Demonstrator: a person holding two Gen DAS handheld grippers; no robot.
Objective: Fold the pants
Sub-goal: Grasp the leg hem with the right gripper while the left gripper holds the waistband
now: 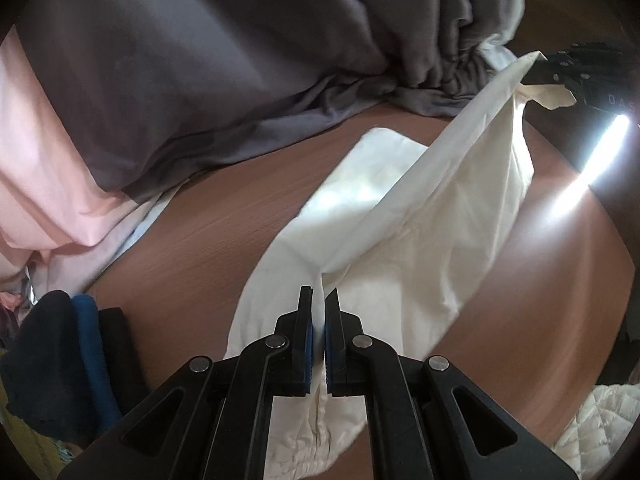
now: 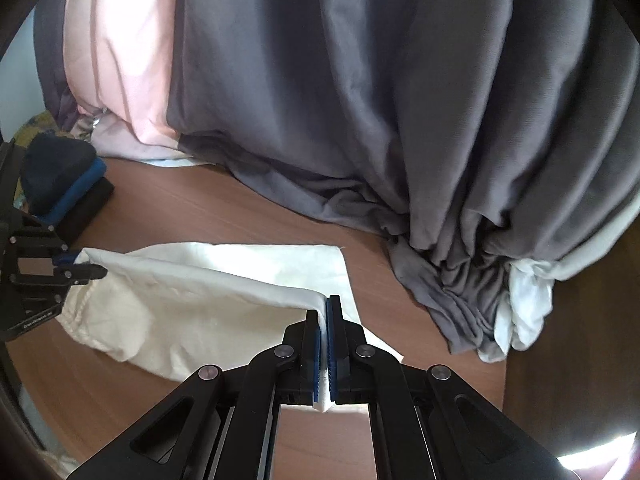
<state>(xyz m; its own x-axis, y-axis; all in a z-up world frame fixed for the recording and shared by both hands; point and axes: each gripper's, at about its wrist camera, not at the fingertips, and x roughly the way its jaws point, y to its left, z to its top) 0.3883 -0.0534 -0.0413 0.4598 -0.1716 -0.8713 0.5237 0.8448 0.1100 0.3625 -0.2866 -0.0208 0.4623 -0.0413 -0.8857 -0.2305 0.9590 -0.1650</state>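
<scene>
Cream white pants point(image 1: 400, 216) lie partly on a brown wooden table point(image 1: 208, 240). My left gripper point(image 1: 323, 300) is shut on one edge of the pants and lifts it off the table. My right gripper point(image 2: 325, 304) is shut on the other end of that same edge of the pants point(image 2: 192, 292). The fabric stretches taut between the two grippers, with the rest hanging down onto the table. The right gripper shows far right in the left wrist view point(image 1: 536, 66); the left gripper shows at the left in the right wrist view point(image 2: 90, 266).
A grey curtain point(image 2: 360, 100) and pink fabric point(image 2: 120, 60) hang along the table's far side, bunching onto the wood point(image 2: 240, 208). A stack of dark and blue folded clothes point(image 2: 64, 192) sits at the left. A white quilted item point(image 1: 596, 428) lies near the right edge.
</scene>
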